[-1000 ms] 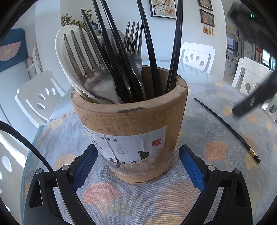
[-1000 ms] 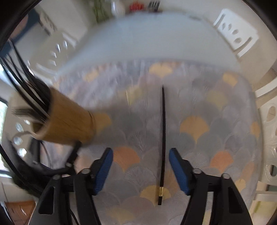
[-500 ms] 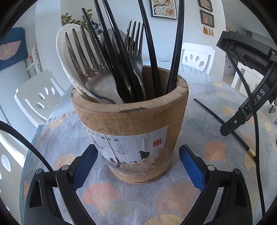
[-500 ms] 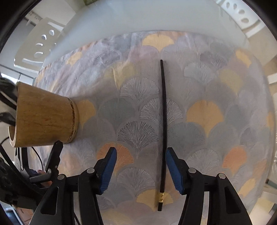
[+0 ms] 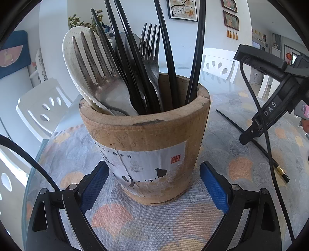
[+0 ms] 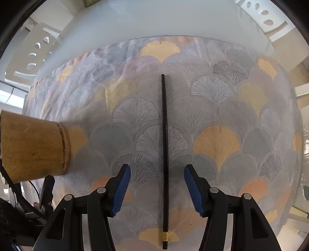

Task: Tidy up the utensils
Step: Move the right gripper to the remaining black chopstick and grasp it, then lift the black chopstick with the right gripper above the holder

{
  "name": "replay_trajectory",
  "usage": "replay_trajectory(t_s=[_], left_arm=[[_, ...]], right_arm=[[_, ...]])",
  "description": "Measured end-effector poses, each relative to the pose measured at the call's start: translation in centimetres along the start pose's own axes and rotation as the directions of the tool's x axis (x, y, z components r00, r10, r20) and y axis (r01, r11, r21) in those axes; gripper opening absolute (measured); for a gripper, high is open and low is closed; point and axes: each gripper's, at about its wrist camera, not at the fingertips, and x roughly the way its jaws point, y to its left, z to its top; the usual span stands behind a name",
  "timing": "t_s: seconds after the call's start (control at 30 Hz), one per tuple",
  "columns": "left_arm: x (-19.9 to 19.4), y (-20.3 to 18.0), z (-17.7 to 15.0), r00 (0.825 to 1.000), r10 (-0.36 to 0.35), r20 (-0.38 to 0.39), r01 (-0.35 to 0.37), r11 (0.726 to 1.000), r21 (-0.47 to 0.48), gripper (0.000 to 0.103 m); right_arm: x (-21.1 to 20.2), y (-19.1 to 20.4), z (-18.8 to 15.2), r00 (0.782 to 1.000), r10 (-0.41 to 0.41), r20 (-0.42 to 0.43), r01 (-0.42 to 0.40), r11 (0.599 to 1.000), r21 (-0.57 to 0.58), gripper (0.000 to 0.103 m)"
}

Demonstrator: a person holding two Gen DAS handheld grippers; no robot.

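While a single black chopstick (image 6: 164, 154) lies flat on the fan-patterned tablecloth (image 6: 216, 142), the right gripper (image 6: 157, 185) points down over it with its two blue pads (image 6: 119, 190) standing apart on either side of the stick, touching neither side; its jaws have just been closing a little, with the chopstick between them but not gripped. One wooden utensil holder (image 5: 146, 142) stands upright on the cloth between the two blue pads (image 5: 212, 185) of the left gripper (image 5: 154, 185). Whether those pads press its wall cannot be told, since the holder's curve hides the contact points.

Counted in the left wrist view, the holder contains two metal forks (image 5: 96, 63), one white perforated paddle spoon (image 5: 71, 52) behind the nearer fork, and at least five black chopsticks (image 5: 199, 48), whose tops are cut off by the frame so the count is uncertain. A torn paper label (image 5: 146, 164) wraps the holder's front.

Only the left wrist view shows the holder's contents, the label, the white chairs (image 5: 44, 108), framed pictures (image 5: 182, 9) on the wall, and the right gripper's black body from the side. Only the right wrist view shows the loose chopstick along its full length, gold band near the bottom end; in the left view part of it is hidden behind the right gripper's finger. There the holder appears only as a plain side wall at the left edge, its mouth cut off.
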Motion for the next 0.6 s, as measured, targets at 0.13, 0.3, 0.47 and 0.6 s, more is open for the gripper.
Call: replay_trajectory(t_s=[0.13, 0.3, 0.47, 0.6], left_arm=[[0.0, 0.0, 0.0, 1.0, 0.001, 0.0, -0.001, 1.0, 0.0, 0.095], [0.0, 0.0, 0.0, 1.0, 0.0, -0.001, 0.0, 1.0, 0.0, 0.095], [0.0, -0.1, 0.0, 1.0, 0.0, -0.003, 0.0, 1.0, 0.0, 0.095], [0.1, -0.1, 0.0, 1.0, -0.001, -0.003, 0.001, 1.0, -0.001, 0.095]], right_arm=[[0.0, -0.5, -0.1, 1.0, -0.007, 0.001, 0.007, 1.0, -0.014, 0.047], [-0.2, -1.1, 0.0, 0.999, -0.047, 0.017, 0.048, 0.998, -0.034, 0.015], [-0.5, -2.2, 0.2, 0.999, -0.032, 0.026, 0.033, 0.999, -0.017, 0.006], [-0.5, -2.2, 0.6, 0.997, -0.043, 0.062, 0.047, 0.996, -0.073, 0.005]])
